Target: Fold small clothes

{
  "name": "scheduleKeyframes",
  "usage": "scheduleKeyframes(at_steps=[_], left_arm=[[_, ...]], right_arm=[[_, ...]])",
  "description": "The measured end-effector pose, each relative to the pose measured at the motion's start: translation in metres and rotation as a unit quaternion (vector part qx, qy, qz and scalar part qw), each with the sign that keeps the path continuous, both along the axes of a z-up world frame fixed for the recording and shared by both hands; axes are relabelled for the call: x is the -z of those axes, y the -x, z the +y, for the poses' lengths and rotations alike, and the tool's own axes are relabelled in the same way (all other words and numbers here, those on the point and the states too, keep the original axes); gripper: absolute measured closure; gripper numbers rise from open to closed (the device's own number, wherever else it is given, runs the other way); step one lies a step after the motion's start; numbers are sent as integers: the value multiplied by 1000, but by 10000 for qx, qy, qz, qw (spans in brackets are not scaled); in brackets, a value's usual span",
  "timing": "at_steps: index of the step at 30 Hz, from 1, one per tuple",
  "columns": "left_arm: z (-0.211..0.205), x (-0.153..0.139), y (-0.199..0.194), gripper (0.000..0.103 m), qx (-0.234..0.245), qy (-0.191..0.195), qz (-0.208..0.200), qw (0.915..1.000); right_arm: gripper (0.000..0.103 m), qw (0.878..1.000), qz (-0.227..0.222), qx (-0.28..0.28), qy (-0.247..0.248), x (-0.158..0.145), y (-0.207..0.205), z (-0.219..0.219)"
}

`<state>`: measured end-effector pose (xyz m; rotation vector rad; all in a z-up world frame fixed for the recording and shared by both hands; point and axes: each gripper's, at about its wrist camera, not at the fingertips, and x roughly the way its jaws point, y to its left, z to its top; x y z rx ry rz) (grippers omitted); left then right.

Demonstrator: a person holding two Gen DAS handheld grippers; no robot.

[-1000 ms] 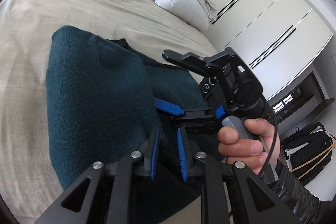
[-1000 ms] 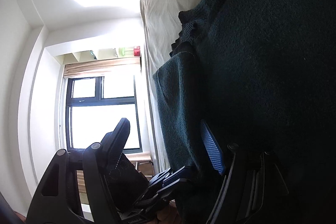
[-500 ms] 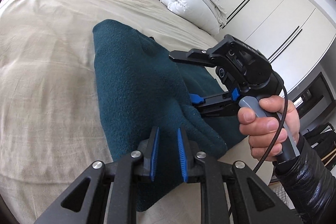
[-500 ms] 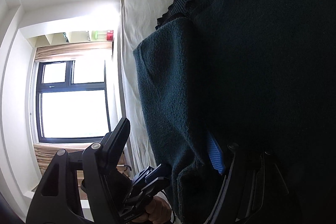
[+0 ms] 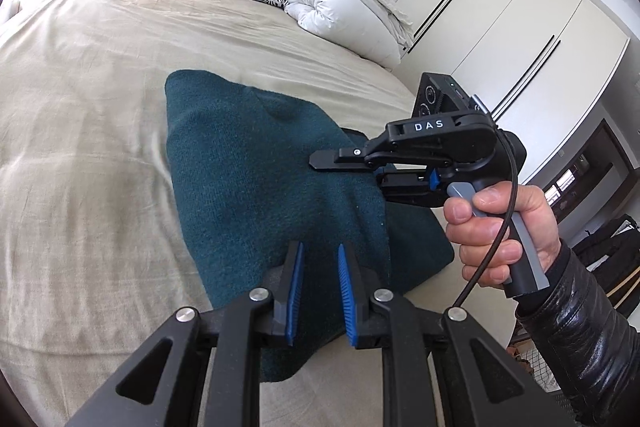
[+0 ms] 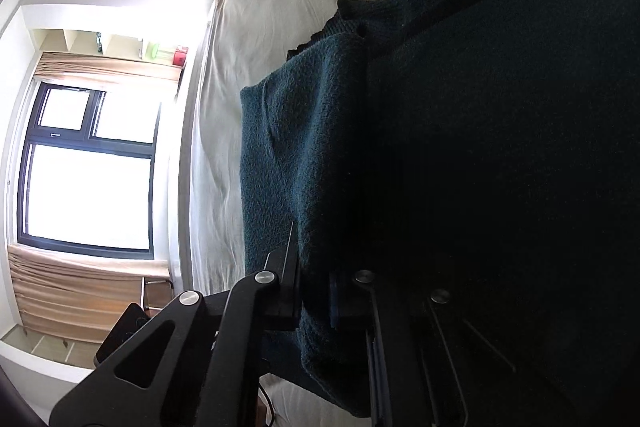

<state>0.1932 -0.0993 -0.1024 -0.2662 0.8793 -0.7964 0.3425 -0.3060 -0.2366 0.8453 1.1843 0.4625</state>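
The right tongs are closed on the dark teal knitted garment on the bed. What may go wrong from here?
The right tongs pinch a thick fold of the dark teal knitted garment; pulling up may drag the upper layer and undo the fold. The garment's near corner lies close to the edge of the beige bed sheet, so a sideways tug might slide it off.

**Teal garment, folded on the bed**

Dark teal knit garment (image 5: 256, 163), fuzzy in texture, folded into a thick oblong. Lying flat on a beige bed sheet (image 5: 80, 107), near the bed's edge. Upper layer doubled over a wider lower layer, with a darker ribbed edge showing at the far end (image 6: 348, 15).
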Motion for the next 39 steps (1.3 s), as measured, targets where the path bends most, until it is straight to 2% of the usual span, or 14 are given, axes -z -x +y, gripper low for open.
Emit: scheduleKeyframes(at_steps=[4, 13, 17, 19, 21, 25, 27, 29, 31, 32, 34, 37, 38, 39], left_arm=[[-18, -9, -5, 75, 105, -43, -116, 9999], [-72, -20, -25, 74, 276, -252, -213, 9991], [-91, -13, -34, 63, 224, -522, -226, 9981], [-94, -1, -42, 63, 115, -624, -101, 9979], [-91, 7, -44, 66, 4, -654, -25, 9979], [-88, 8, -42, 67, -20, -951, -235, 9952], [-80, 7, -38, 67, -118, -979, -253, 9948], [-69, -1, -29, 67, -356, -869, -365, 9949], [-60, -12, -19, 65, -474, -593, -655, 9950], [-62, -16, -15, 64, -464, -621, -821, 9936], [-76, -14, -15, 53, -320, -971, -941, 9903], [-81, 8, -26, 53, -402, -1509, -818, 9843], [-73, 16, -29, 52, -515, -1561, -688, 9840], [-65, 23, -32, 50, -591, -1552, -556, 9846]], right_arm=[[95, 9997, -80, 106, 202, -13, 11, -38], [95, 9976, 0, 483, 496, -30, 30, -125], [95, 9976, 83, 544, 415, -41, 35, -141], [95, 9976, 214, 539, 380, -38, 33, -139], [91, 9973, 382, 551, 304, -21, 26, -134], [91, 9974, 294, 648, -115, 1, 32, -130], [90, 9976, 41, 670, -181, -4, 34, -121], [90, 9988, -145, 448, -114, -17, 31, -106], [90, 9995, -237, 180, -121, -32, 27, -91], [90, 9994, -270, 99, -168, -37, 22, -83], [90, 9994, -303, -19, -149, -42, 16, -65], [88, 9998, 57, -171, -94, -28, 10, -64], [84, 9998, 130, -151, -3, -24, 12, -63], [74, 9998, 149, -112, 65, -23, 14, -65]])
